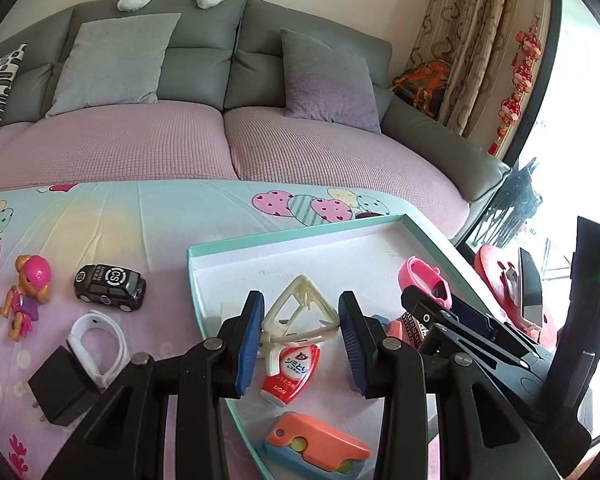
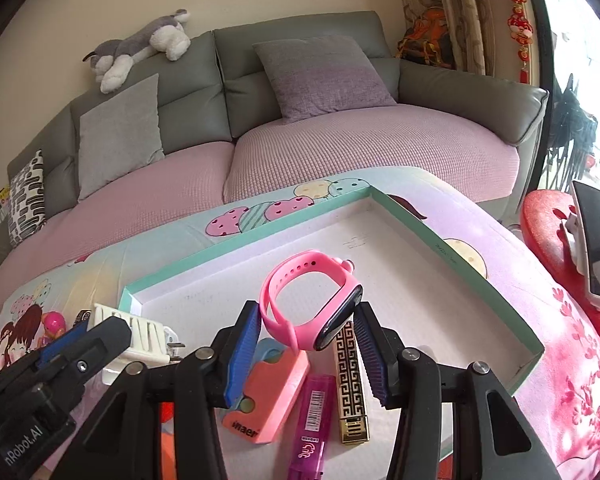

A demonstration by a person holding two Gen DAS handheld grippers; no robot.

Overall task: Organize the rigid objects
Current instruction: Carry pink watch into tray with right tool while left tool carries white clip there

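Note:
A shallow teal-rimmed tray (image 1: 284,236) lies on the cartoon tablecloth; it also shows in the right wrist view (image 2: 236,252). My left gripper (image 1: 302,336) is open over a cream triangular clip (image 1: 300,312) and a red-white LION bottle (image 1: 292,376) in the tray. My right gripper (image 2: 306,340) is open, its pads on either side of a pink smartwatch (image 2: 308,304) that stands in the tray. An orange case (image 2: 276,388), a magenta lighter (image 2: 312,424) and a gold-patterned lighter (image 2: 350,380) lie below it.
Left of the tray lie a black toy car (image 1: 110,288), a pink toy figure (image 1: 26,296), a white watch band (image 1: 96,336) and a black charger (image 1: 62,388). A white plug (image 2: 140,336) sits at the tray's left. A sofa (image 1: 220,144) is behind; a red stool (image 2: 552,232) stands right.

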